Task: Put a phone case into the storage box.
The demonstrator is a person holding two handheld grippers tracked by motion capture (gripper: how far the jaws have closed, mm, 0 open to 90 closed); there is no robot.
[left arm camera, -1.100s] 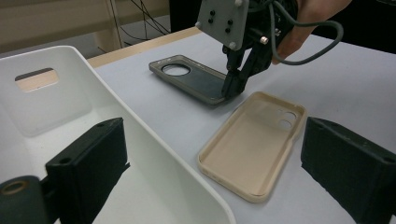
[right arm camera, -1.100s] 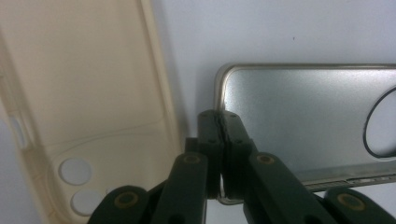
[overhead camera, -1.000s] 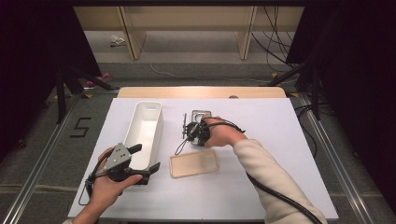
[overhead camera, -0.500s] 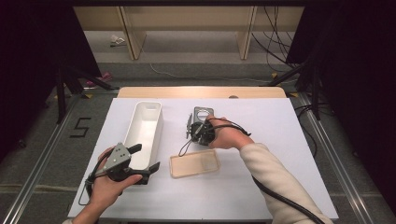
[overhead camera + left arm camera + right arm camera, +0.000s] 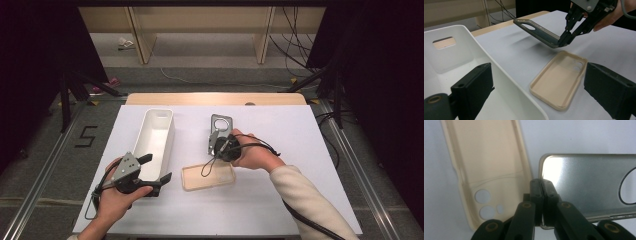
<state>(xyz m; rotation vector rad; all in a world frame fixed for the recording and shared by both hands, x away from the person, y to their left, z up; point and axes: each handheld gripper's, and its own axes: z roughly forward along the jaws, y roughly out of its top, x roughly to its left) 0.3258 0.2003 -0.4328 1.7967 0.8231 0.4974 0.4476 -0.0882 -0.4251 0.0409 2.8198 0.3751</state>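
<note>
My right tool [image 5: 216,141] is pinched on the edge of the grey phone case [image 5: 220,127], its two black jaws pressed together on the case's rim near one corner, as my right gripper view shows up close. In the left gripper view the grey phone case [image 5: 537,31] hangs tilted above the desk [image 5: 280,130], its held end low and its far end, the one with the oval camera opening, raised clear of the white surface. From above, that case sits out past my right hand [image 5: 252,152], pointing away from me, near the middle of the desk. The beige phone case [image 5: 208,175] lies flat on the desk with its hollow side up, just beside my right tool on the side nearer me and not touching the grey one; its camera holes show plainly in the right gripper view [image 5: 486,170]. My left tool [image 5: 152,175] is spread wide and pinches nothing, resting at the near end of the white bin [image 5: 165,131]; in its own view one jaw stands over the inside of the bin and the other over the desk outside it, with the bin's wall between them. The bin stands lengthwise on the left part of the desk, well apart from the grey case.
</note>
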